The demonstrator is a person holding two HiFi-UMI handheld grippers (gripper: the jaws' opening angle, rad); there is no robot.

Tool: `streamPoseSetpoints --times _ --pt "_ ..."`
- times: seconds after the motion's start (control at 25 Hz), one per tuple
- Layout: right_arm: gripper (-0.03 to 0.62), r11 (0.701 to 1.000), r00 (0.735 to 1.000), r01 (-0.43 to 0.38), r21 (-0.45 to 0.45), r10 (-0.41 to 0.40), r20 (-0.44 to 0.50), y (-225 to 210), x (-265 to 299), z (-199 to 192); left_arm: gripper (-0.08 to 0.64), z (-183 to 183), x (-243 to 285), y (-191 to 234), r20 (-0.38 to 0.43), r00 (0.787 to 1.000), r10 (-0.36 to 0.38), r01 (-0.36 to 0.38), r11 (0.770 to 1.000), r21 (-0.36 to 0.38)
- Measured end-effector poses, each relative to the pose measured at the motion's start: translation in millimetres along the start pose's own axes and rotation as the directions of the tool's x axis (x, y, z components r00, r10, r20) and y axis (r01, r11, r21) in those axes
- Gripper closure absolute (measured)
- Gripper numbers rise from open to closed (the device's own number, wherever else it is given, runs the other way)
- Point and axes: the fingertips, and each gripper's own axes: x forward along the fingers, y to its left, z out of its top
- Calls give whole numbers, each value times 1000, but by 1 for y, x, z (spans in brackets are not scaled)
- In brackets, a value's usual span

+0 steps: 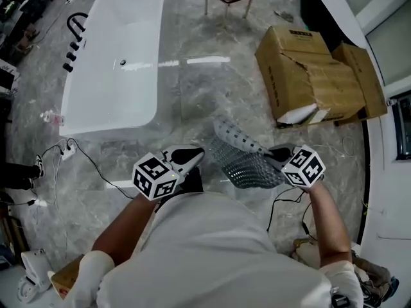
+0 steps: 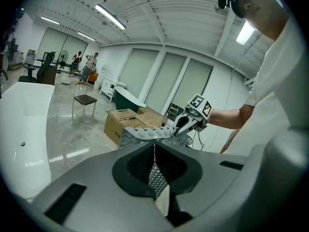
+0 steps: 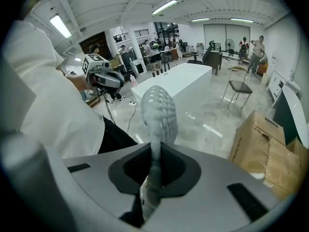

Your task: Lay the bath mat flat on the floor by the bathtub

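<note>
One grey bath mat (image 1: 247,162) hangs over glossy marble floor (image 1: 199,88) near white bathtub (image 1: 122,56).

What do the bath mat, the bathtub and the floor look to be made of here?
Bath mat: likely soft grey rubber or plastic; it sags and folds, studded with bumps and holes. Bathtub: glossy white, acrylic or ceramic, cannot tell which. Floor: polished grey veined stone or tile, mirroring the ceiling lights.
</note>
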Motion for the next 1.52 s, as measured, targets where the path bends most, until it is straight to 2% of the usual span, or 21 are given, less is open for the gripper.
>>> streamPoseSetpoints --times 0.2,0.36,0.56,0.76,0.96,1.12,1.28,1.52 --pt "552 1000 1000 6 -21 -6 -7 -49 13 77 538 60 0 82 63 998 26 -25 1000 -11" --pt "552 997 999 38 -73 -38 0 -92 30 149 538 98 -17 138 88 996 32 -35 999 30" --pt "552 988 998 55 -143 -55 0 -155 49 224 538 128 -26 192 127 989 72 -74 997 12" --pt "552 975 999 46 -215 -47 1 -240 78 295 538 147 -24 245 160 976 144 -141 989 -35" --pt "552 957 1000 14 -289 -16 -4 -328 120 366 538 175 -16 308 181 953 244 -234 969 -77" --pt "552 941 999 -46 -336 39 -29 -390 160 418 538 210 -4 359 180 928 326 -306 943 -127" --pt "552 922 997 -74 -379 60 -49 -464 189 467 538 251 28 402 176 917 358 -329 928 -175" --pt "552 887 998 -57 -459 34 -58 -581 253 545 538 298 73 466 161 901 404 -361 901 -242"
